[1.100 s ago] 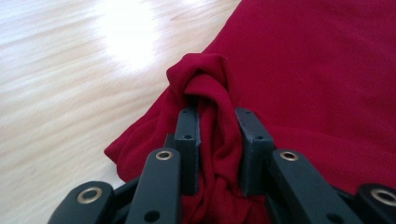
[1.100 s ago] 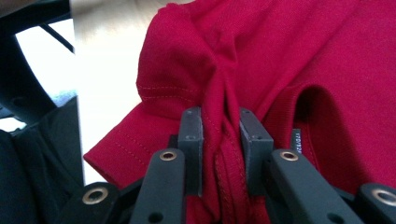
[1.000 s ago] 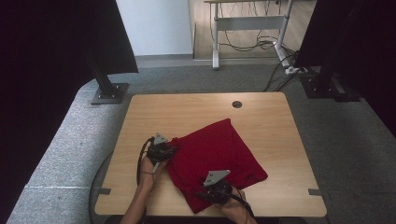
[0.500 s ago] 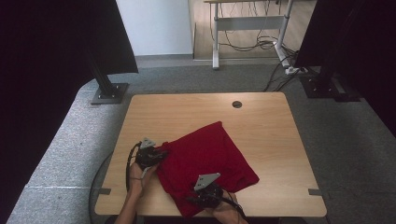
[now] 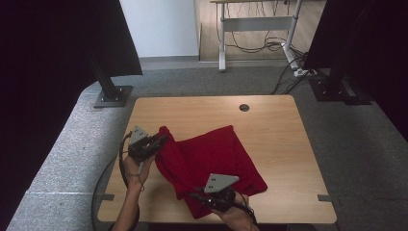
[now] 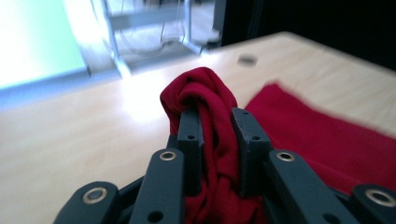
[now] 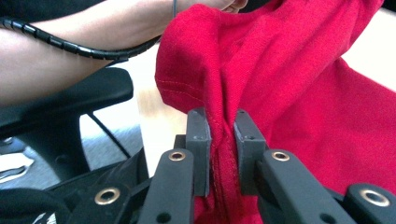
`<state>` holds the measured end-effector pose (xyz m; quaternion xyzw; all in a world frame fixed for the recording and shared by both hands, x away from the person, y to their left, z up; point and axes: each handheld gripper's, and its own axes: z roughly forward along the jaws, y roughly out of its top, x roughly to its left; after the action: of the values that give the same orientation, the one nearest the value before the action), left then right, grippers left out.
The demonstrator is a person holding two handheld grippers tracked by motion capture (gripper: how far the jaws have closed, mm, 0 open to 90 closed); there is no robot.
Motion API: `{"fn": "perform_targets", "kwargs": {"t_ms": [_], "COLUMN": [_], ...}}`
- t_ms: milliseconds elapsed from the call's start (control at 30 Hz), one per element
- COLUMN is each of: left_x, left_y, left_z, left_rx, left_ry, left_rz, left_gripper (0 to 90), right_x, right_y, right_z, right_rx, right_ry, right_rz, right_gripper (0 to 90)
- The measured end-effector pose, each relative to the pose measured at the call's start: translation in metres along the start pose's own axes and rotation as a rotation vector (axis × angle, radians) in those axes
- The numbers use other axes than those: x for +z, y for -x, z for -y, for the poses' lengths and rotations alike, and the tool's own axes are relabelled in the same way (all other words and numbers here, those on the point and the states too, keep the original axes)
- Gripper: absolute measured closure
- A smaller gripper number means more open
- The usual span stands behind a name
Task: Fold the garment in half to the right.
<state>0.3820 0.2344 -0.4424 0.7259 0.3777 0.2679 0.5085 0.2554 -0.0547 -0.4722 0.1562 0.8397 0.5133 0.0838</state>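
Red cloth (image 5: 211, 159) on a wooden table (image 5: 279, 139), gripped at two points. The cloth is a soft, matte woven fabric of roughly square outline; most of it lies on the pale, smooth-grained tabletop, near the person's edge. Its far corner points toward 12 o'clock, where a small round grommet hole (image 5: 244, 107) pierces the board. Folds run across the surface, and the near-left part is raised off the wood into a slack ridge.

Left gripper (image 5: 161, 139) — at 9 o'clock of the cloth, its black, angular jaws are closed on a bunched corner; in the left gripper view the fabric (image 6: 205, 107) bulges above the pads (image 6: 190, 130) as a rounded knot of twisted pleats. A grey three-cornered plate (image 5: 138, 134) sits on top of the tool.

Right gripper (image 5: 195, 196) — at 6 o'clock of the cloth, its jaws have just been closing and pinch a stitched hem; in the right gripper view the seam (image 7: 219, 140) runs straight down between the pads (image 7: 198, 135), the weave fine and ribbed. A spiral-wrapped black cable (image 7: 70, 46) crosses the person's forearm (image 7: 70, 28) behind.
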Motion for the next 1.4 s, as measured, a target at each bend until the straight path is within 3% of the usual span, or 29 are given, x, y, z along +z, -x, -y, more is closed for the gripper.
{"fn": "perform_targets", "kwargs": {"t_ms": [100, 200, 300, 367, 433, 500, 633, 733, 833, 900, 1133, 1400], "left_x": [0.007, 0.026, 0.055, 0.076, 0.096, 0.117, 0.139, 0.149, 0.153, 0.152, 0.139, 0.103], "left_y": [0.010, 0.022, 0.028, 0.031, 0.035, 0.042, 0.050, 0.052, 0.051, 0.049, 0.043, 0.028], "left_z": [-0.021, -0.030, -0.024, -0.015, -0.003, 0.011, 0.034, 0.048, 0.057, 0.061, 0.069, 0.085], "left_rx": [0.015, 0.040, 0.021, 0.012, 0.017, 0.045, 0.113, 0.136, 0.138, 0.119, 0.098, 0.058], "left_ry": [0.049, 0.079, 0.123, 0.118, 0.087, 0.015, -0.082, -0.152, -0.189, -0.187, -0.205, -0.213], "left_rz": [0.021, 0.041, 0.090, 0.106, 0.110, 0.101, 0.084, 0.074, 0.070, 0.076, 0.083, 0.071], "left_gripper": [74.8, 74.4, 73.5, 73.2, 73.1, 73.0, 72.2, 71.8, 71.3, 71.2, 71.3, 71.3], "right_x": [-0.020, -0.038, -0.051, -0.058, -0.061, -0.059, -0.051, -0.044, -0.035, -0.028, -0.014, 0.007], "right_y": [0.004, 0.013, 0.025, 0.034, 0.043, 0.053, 0.063, 0.068, 0.071, 0.070, 0.062, 0.048], "right_z": [-0.007, -0.005, 0.005, 0.015, 0.027, 0.043, 0.067, 0.083, 0.094, 0.097, 0.095, 0.086], "right_rx": [-0.010, -0.012, 0.000, 0.020, 0.044, 0.072, 0.102, 0.130, 0.144, 0.135, 0.134, 0.113], "right_ry": [0.028, 0.034, 0.023, 0.010, -0.004, -0.041, -0.101, -0.141, -0.190, -0.220, -0.230, -0.244], "right_rz": [0.034, 0.078, 0.127, 0.161, 0.180, 0.187, 0.192, 0.190, 0.178, 0.175, 0.128, 0.075], "right_gripper": [79.4, 79.4, 78.8, 78.1, 77.9, 77.9, 77.6, 77.5, 77.2, 77.3, 77.1, 75.9]}}
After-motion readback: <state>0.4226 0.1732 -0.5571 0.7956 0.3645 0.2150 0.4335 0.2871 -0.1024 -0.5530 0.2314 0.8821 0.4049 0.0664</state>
